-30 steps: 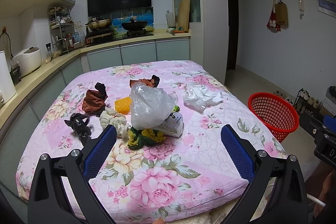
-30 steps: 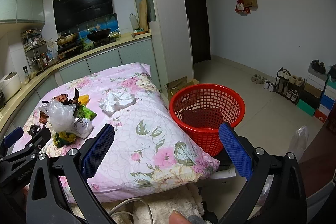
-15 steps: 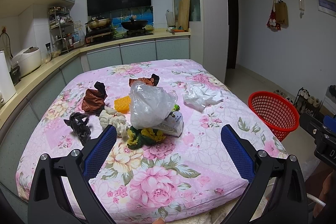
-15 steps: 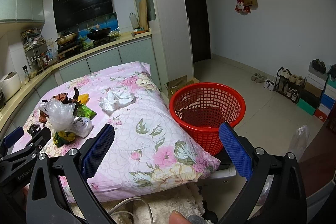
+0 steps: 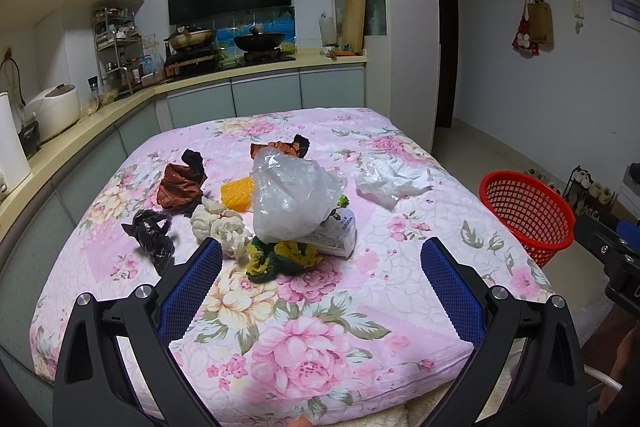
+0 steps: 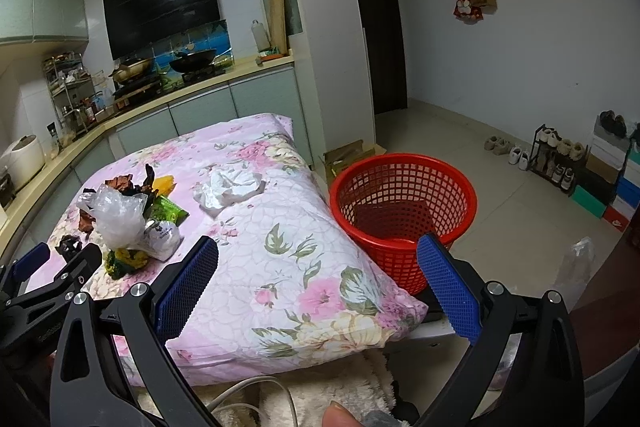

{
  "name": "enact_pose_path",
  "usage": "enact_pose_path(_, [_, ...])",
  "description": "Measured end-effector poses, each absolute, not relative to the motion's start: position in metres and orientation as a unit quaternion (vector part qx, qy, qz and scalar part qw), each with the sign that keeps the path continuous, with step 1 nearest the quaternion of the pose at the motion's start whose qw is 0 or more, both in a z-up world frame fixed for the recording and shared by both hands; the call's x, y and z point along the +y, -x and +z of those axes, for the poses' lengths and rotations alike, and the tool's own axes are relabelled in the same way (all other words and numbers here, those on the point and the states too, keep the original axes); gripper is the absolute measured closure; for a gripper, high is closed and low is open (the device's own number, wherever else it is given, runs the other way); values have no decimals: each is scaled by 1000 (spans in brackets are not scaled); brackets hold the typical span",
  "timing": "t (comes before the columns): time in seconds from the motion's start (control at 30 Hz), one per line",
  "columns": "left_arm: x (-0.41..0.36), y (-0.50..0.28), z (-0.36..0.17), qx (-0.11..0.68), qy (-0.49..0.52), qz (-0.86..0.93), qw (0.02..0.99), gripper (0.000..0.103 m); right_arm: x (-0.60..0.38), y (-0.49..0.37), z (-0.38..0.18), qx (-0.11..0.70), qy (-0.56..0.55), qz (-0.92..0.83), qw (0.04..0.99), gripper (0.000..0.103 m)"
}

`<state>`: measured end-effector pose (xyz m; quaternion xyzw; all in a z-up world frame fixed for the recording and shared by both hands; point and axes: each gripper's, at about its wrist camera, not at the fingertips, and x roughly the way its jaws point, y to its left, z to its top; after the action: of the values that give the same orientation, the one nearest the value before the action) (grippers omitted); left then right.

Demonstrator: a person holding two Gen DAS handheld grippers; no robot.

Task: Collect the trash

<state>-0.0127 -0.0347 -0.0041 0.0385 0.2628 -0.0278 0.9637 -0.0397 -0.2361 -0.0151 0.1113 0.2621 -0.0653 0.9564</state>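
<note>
Left wrist view shows me the trash heaped near the middle of the floral quilt [image 5: 304,311], and as far as I can judge nothing has been collected yet. A clear plastic bag [image 5: 294,199] sits tallest, bulging upward with its crumpled top toward the far counter; it rests on a white packet [image 5: 338,233] that lies flat with its long axis running left to right. Just in front is a yellow-green scrubber [image 5: 280,257], and touching it on the left a lumpy white wad [image 5: 220,227]. Farther left lie a black wrapper [image 5: 152,233] and a brown wrapper [image 5: 180,183], with a yellow sponge [image 5: 238,193] between the brown one and the bag. Another brown scrap [image 5: 280,149] pokes out behind the bag. A crumpled white tissue [image 5: 390,179] lies apart to the right, its long axis left to right.

From the right wrist view, the red basket [image 6: 404,183] stands on the floor just beside the quilt's right edge, upright, mouth up; I see only its dark bottom, so I take it as holding nothing yet.

My left gripper [image 5: 320,279] hangs over the near part of the quilt, jaws spread wide, gripping nothing, aimed at the heap. My right gripper [image 6: 318,285] is likewise wide and unloaded, pointing over the quilt's near right corner toward the basket. Every piece remains to be picked.
</note>
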Motion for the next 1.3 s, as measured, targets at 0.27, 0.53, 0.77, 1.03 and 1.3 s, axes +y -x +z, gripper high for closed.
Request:
enact_pose_path(0.27, [-12, -6, -15, 290, -27, -5, 957, 7, -226, 18, -20, 283, -109, -38, 952, 7])
enact_pose_path(0.53, [37, -30, -29, 331, 5, 27, 943, 7, -210, -17, -32, 319, -82, 1, 944, 7])
enact_pose_path(0.77, [124, -42, -33, 346, 63, 108, 930, 7, -213, -46, -43, 352, -88, 13, 932, 7])
enact_pose_path(1.03, [163, -72, -42, 372, 98, 125, 914, 7, -212, -73, -55, 372, -102, 21, 922, 7])
enact_pose_path(1.3, [162, -118, -58, 399, 91, 123, 904, 16, -212, -91, -55, 373, -91, 13, 923, 7])
